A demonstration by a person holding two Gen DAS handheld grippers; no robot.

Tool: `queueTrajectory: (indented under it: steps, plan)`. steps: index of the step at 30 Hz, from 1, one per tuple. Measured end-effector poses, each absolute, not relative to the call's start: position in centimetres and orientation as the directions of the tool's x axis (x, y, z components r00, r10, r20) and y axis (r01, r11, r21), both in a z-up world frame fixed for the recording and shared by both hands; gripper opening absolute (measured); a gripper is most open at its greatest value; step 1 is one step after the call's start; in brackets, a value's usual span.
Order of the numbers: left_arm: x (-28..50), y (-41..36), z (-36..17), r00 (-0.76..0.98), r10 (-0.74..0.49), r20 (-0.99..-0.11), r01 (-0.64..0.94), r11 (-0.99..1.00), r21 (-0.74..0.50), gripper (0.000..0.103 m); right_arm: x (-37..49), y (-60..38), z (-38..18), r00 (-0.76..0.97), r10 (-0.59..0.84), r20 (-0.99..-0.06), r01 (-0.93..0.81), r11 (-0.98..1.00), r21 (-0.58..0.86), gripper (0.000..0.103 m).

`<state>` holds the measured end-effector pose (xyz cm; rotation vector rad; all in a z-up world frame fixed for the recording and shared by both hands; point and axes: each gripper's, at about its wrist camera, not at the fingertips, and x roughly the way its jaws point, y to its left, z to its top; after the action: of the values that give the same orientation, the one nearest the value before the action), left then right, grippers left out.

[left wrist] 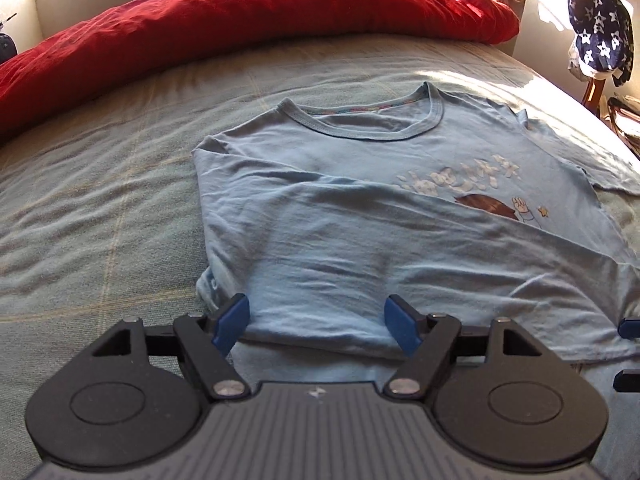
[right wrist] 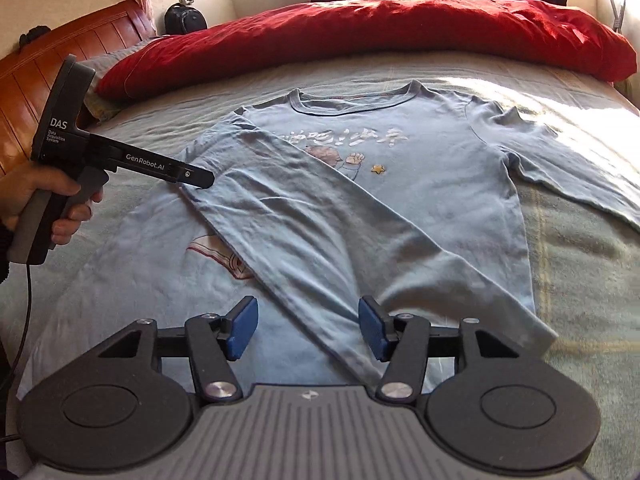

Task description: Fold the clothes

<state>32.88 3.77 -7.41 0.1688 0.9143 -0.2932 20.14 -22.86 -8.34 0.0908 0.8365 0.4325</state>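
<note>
A light blue long-sleeved T-shirt (left wrist: pixel 360 184) with a cartoon print lies flat on the bed, neck away from me; it also shows in the right wrist view (right wrist: pixel 400 168). Its left sleeve (right wrist: pixel 320 240) is folded diagonally across the chest, and the other sleeve (right wrist: pixel 568 176) lies spread to the right. My left gripper (left wrist: pixel 316 322) is open, its blue pads on either side of the folded fabric edge. In the right wrist view the left gripper (right wrist: pixel 200 176) rests by the folded shoulder. My right gripper (right wrist: pixel 308 328) is open over the sleeve's cuff end.
A red duvet (left wrist: pixel 248 20) is bunched along the far side of the green-grey bedsheet (left wrist: pixel 100 200). A wooden headboard (right wrist: pixel 52 60) stands at the left. A star-patterned dark cloth (left wrist: pixel 600 32) hangs on a chair at the right.
</note>
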Motion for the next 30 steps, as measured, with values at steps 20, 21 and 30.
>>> queueTrajectory:
  steps: [20, 21, 30]
  plan:
    - [27.6, -5.4, -8.0, 0.544, -0.292, -0.787, 0.404, 0.913, -0.059, 0.077, 16.8, -30.8, -8.1, 0.677, 0.352, -0.646, -0.153, 0.926, 0.344, 0.066]
    - [27.4, -5.4, -7.6, 0.539, -0.286, -0.793, 0.395, 0.917, -0.062, 0.077, 16.4, -31.1, -7.8, 0.684, 0.35, -0.64, -0.147, 0.925, 0.349, 0.066]
    - [22.0, -6.3, -5.6, 0.584, -0.259, -0.769, 0.366, 0.93, -0.036, 0.081, 15.4, -28.5, -7.3, 0.677, 0.421, -0.604, -0.261, 0.904, 0.339, 0.069]
